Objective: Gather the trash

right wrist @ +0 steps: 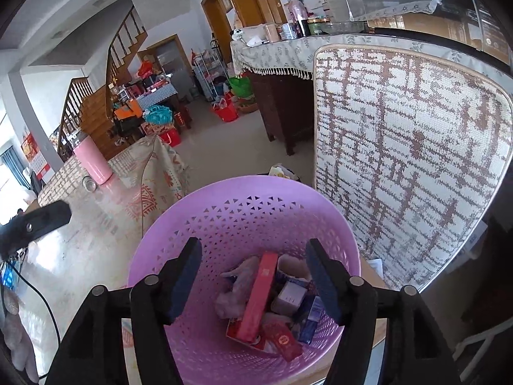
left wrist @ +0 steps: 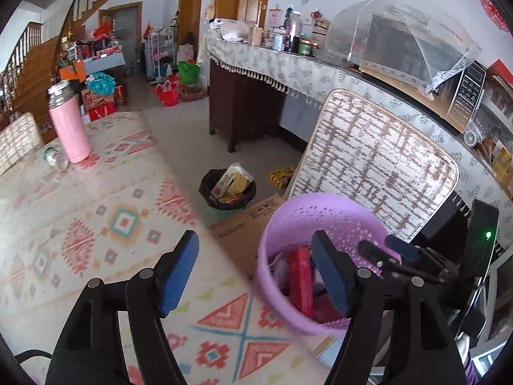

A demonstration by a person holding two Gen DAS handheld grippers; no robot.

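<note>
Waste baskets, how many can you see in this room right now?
2. A purple perforated basket sits beside the patterned table, in front of the chair back, holding red boxes and wrappers. A black bin stands on the floor beyond it, stuffed with packaging. Others may be hidden behind furniture.

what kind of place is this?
Likely a lived-in home's dining area: wooden staircase, cloth-covered sideboard with microwave and mesh food cover, patterned table beside a purple trash basket.
</note>
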